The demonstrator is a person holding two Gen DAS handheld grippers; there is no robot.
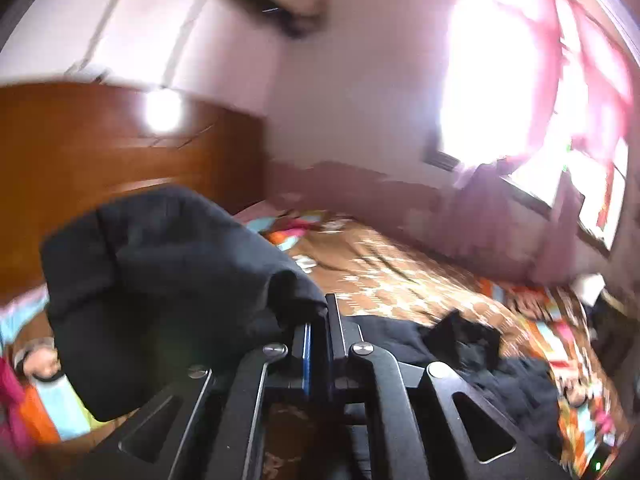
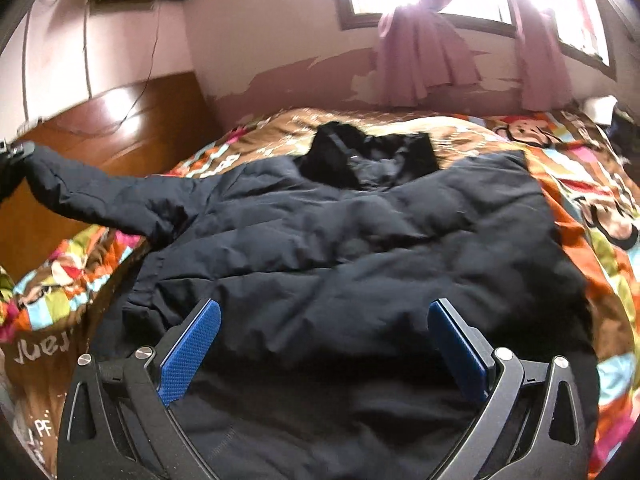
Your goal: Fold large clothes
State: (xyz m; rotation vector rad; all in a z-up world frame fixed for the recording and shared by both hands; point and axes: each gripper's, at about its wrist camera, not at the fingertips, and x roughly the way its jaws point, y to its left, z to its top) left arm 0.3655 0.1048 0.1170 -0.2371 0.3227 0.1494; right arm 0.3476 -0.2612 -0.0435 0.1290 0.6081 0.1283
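We see a dark navy jacket (image 2: pixel 352 248), collar (image 2: pixel 368 160) nearer black. Bedspread (image 2: pixel 580 184) is brown with orange, turquoise, pink and lime patches plus cartoon monkey prints. Headboard (image 1: pixel 120 152) is reddish-brown wood. Curtains (image 2: pixel 424 56) pink-mauve, wall (image 2: pixel 256 32) pale pink with brown peeled patches. Tongs (image 2: pixel 324 344) black, pads (image 2: pixel 188 352) blue.

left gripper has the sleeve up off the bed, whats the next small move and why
Probably carry the sleeve across and lay it on the jacket body. The left gripper is shut on the cuff, holding the sleeve stretched out sideways above the bedspread, while the body lies spread flat. The right gripper hovers open over the near part, free to steady it.
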